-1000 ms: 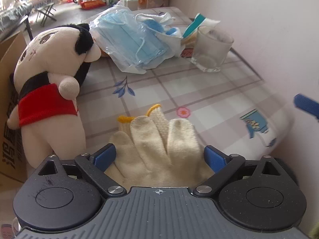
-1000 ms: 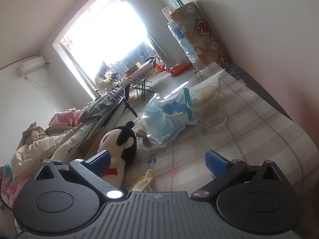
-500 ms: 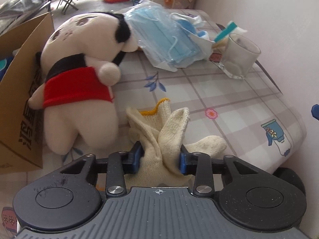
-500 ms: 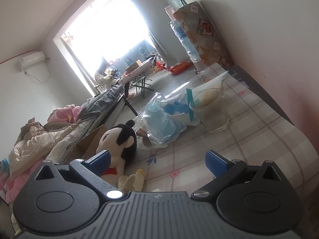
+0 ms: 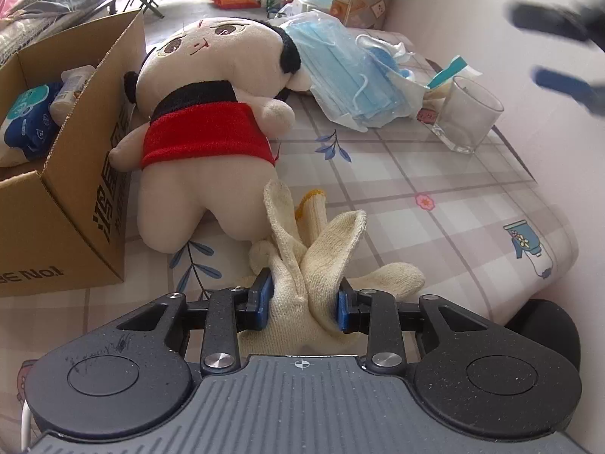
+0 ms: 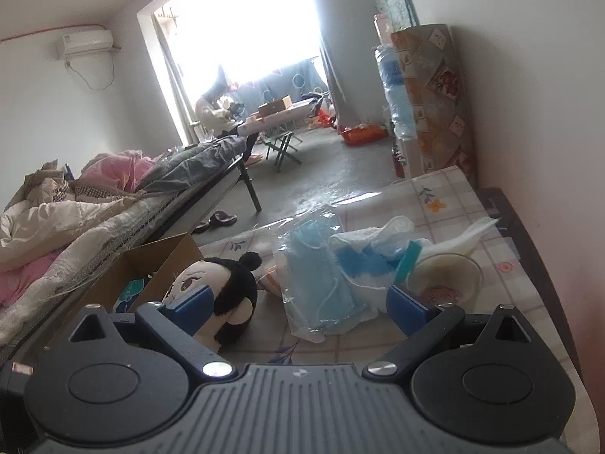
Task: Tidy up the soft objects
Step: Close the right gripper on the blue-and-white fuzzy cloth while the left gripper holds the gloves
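So the left gripper [image 5: 302, 304] is now clenched on the cotton gloves [image 5: 314, 265], where a second ago its jaws stood wide around them lying flat; the bunched gloves sit near the front edge of the table [image 5: 435, 189], just beside the plush doll [image 5: 211, 121], which lies at the table's left edge against the cardboard box [image 5: 75, 174]; the pack of face masks [image 5: 340, 75] and the glass [image 5: 467, 113] are toward the back right; the right gripper [image 6: 298, 304] is released, nothing between its jaws, now facing the masks; my guess is the gloves go in the box next.
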A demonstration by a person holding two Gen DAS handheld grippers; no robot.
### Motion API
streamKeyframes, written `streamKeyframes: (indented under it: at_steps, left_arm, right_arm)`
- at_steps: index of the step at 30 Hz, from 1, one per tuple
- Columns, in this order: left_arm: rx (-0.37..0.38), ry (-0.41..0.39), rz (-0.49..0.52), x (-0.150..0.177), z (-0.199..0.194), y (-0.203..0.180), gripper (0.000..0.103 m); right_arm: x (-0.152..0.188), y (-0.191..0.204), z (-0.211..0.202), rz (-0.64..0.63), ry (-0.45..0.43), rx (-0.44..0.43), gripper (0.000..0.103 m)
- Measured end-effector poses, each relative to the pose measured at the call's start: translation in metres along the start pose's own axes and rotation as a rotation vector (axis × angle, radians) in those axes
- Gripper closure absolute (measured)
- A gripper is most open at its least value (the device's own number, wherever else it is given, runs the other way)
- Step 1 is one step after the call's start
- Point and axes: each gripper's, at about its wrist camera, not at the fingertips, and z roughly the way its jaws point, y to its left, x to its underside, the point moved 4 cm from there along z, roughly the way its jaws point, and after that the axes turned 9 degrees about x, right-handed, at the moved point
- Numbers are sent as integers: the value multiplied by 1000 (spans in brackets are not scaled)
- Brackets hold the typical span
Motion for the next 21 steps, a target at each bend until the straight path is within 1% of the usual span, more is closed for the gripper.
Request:
streamKeyframes:
  at_steps: [2,6,7,9,10,12,15,17,18,19,20,21]
  left_arm:
    - [7,-4,1,1,0,1,72]
    - [36,-4,-19,1,-3,7,72]
    - [45,-3,-28,1,-4,8,72]
    - [61,-4,-43,0,-5,11,72]
    - [69,-5,-54,0,-5,12,72]
    - [86,-9,-69,0,-6,15,72]
    - [110,-16,-88,1,-7,18,72]
    - [123,-19,-98,1,-8,20,72]
    - [127,-20,-101,2,-9,21,72]
    - [130,-21,-101,2,-9,21,72]
    - [131,-23,-102,2,-9,21,72]
    - [132,-24,-103,2,-10,21,72]
  right_arm:
    - [-11,6,24,-22,27,-3,4]
    - [-30,9,81,-47,88,27,5]
    - [-33,8,97,-42,114,38,7]
    - [-38,4,128,-23,165,62,13]
    - [-40,2,142,-23,185,80,16]
    - [-39,-2,167,-14,224,123,19]
    - [-35,-9,195,-9,278,165,34]
    - [-30,-12,206,-10,307,176,56]
    - [-27,-12,208,-15,309,185,64]
    - [-27,-11,208,-24,304,197,77]
    - [-28,-11,205,-26,296,195,85]
    - [-29,-11,199,-21,283,182,87]
